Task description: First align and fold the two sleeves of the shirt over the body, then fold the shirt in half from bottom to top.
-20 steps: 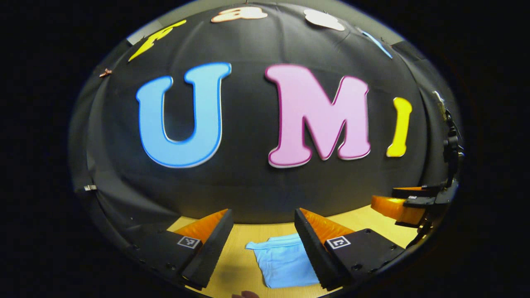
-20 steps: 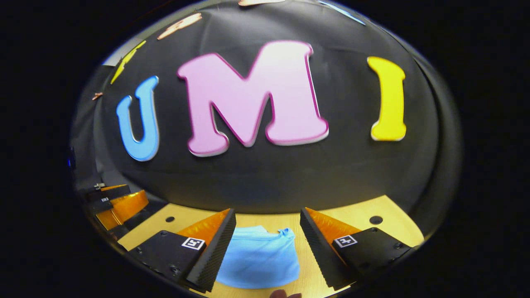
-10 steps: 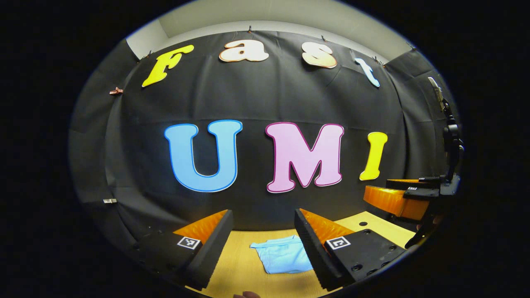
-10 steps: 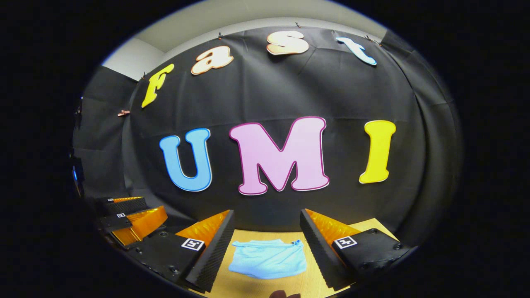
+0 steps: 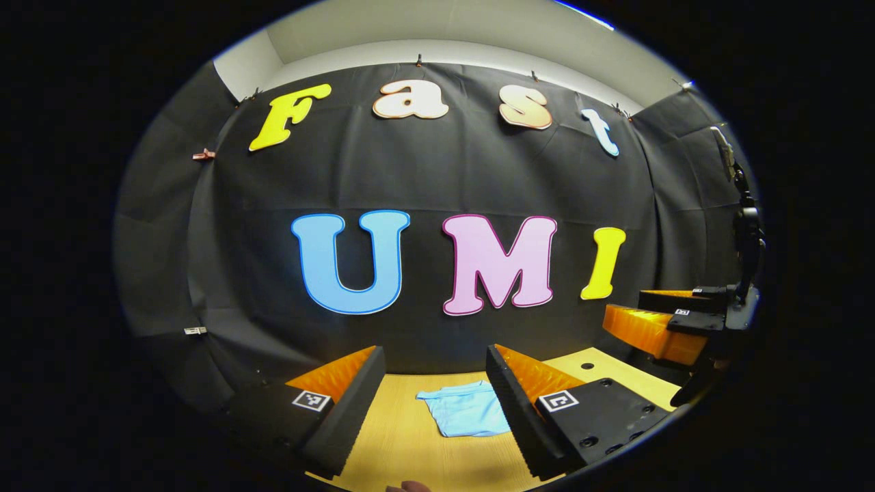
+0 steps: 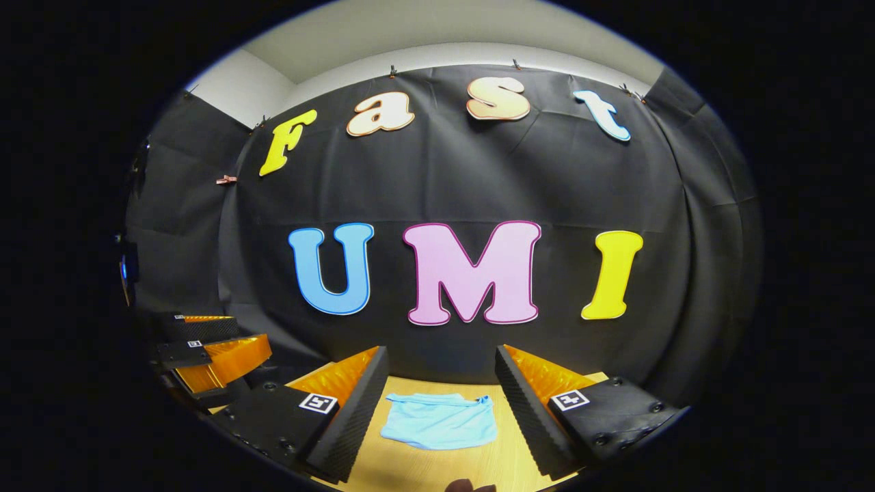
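Note:
A light blue shirt (image 5: pixel 466 413) lies folded into a small flat packet on the wooden table (image 5: pixel 403 437). In the left gripper view my left gripper (image 5: pixel 433 365) is open above the table, with the shirt lying beyond and below its fingertips. The right gripper view frames the same shirt (image 6: pixel 441 421) between the spread fingers of my right gripper (image 6: pixel 441 365), which is open and holds nothing. Each view also catches the other gripper off to the side: the right one (image 5: pixel 653 321) at the right edge, the left one (image 6: pixel 212 348) at the left edge.
The wooden table (image 6: pixel 437 468) has small round holes (image 5: pixel 582 365) near its back edge. The black cloth wall stands right behind the table. A fingertip (image 6: pixel 468 486) peeks in at the bottom edge of the right gripper view.
Both grippers have pulled back and risen away from the folded shirt, which now looks smaller and farther off. Both have stayed open throughout, and the shirt has not moved.

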A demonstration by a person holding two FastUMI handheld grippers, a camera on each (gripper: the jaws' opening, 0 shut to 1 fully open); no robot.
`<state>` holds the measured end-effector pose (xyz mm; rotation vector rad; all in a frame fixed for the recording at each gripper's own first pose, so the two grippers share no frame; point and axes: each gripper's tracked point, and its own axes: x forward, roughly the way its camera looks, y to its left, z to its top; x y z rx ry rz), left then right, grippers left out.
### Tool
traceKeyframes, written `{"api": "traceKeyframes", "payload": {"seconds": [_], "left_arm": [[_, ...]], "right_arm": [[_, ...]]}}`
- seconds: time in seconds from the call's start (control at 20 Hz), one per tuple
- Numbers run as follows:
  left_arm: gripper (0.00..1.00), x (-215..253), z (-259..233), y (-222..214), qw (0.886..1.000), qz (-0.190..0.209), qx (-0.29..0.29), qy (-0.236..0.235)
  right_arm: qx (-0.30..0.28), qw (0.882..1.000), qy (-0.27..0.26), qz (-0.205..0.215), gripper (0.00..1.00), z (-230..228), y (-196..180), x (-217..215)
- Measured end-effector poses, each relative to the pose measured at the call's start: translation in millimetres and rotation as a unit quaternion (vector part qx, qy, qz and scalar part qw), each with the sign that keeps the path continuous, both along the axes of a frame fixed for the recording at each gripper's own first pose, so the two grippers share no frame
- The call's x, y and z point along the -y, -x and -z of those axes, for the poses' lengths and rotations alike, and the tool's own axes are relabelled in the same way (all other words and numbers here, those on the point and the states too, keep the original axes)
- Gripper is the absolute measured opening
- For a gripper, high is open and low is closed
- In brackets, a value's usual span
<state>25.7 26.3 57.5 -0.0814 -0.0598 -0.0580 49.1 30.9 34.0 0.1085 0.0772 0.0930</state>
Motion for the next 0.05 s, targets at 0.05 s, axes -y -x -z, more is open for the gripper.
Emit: {"api": "traceKeyframes", "payload": {"seconds": [0.05], "left_arm": [[0.95, 1.3, 1.1, 2.2, 1.000, 0.001, -0.001, -0.002]], "right_arm": [[-0.002, 1.000, -0.003, 0.001, 0.97, 1.2, 3.9, -1.3]]}}
